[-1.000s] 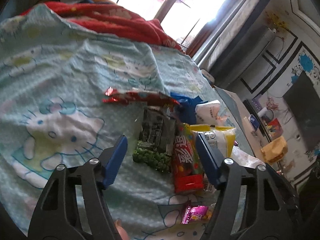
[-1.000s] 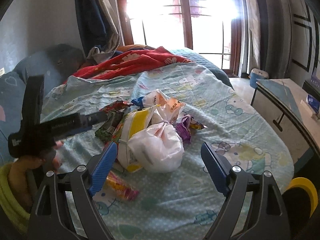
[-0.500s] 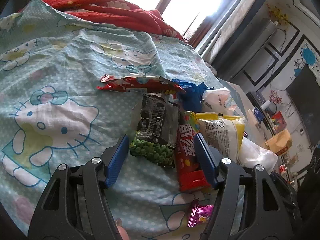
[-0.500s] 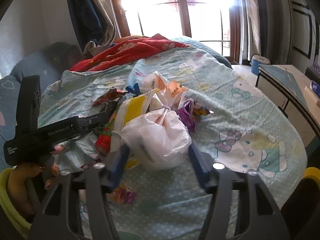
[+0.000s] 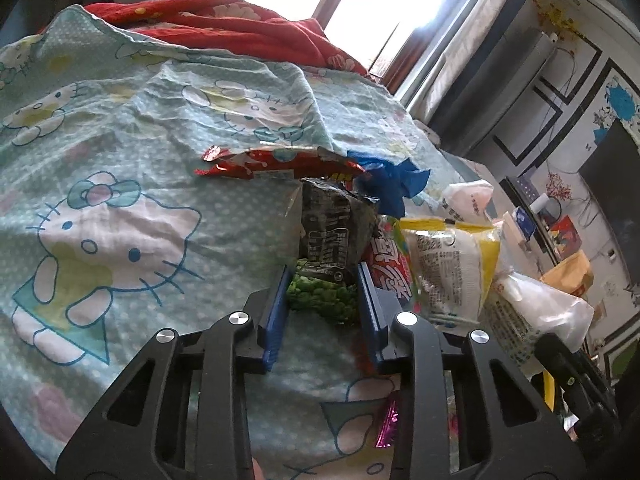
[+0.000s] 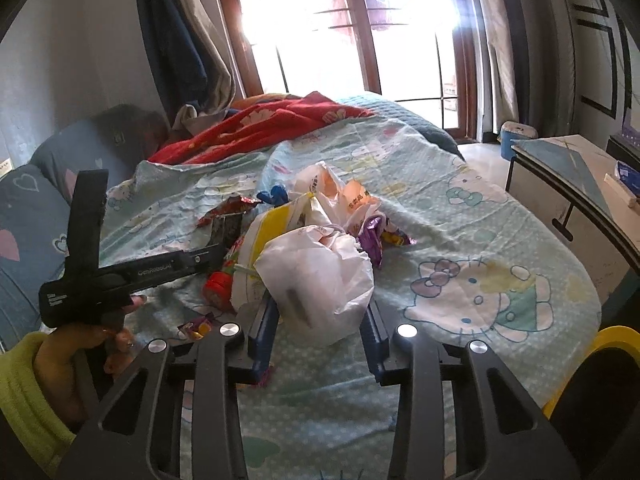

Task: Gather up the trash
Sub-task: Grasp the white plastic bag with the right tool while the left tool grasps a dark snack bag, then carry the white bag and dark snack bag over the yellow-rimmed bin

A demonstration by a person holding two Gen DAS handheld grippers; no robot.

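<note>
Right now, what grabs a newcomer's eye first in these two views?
The heap of snack wrappers and bags mid-bed on the cartoon-cat sheet. The left gripper is closing its blue fingers around the green pea packet; the right gripper is closing around the white bag. Behind, a red blanket under a glaring window.

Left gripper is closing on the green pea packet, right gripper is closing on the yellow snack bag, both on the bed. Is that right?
Not quite. The right gripper is closing around the white plastic bag, not the yellow snack bag beside it, as the right wrist view shows. The left gripper does close on the green pea packet.
</note>
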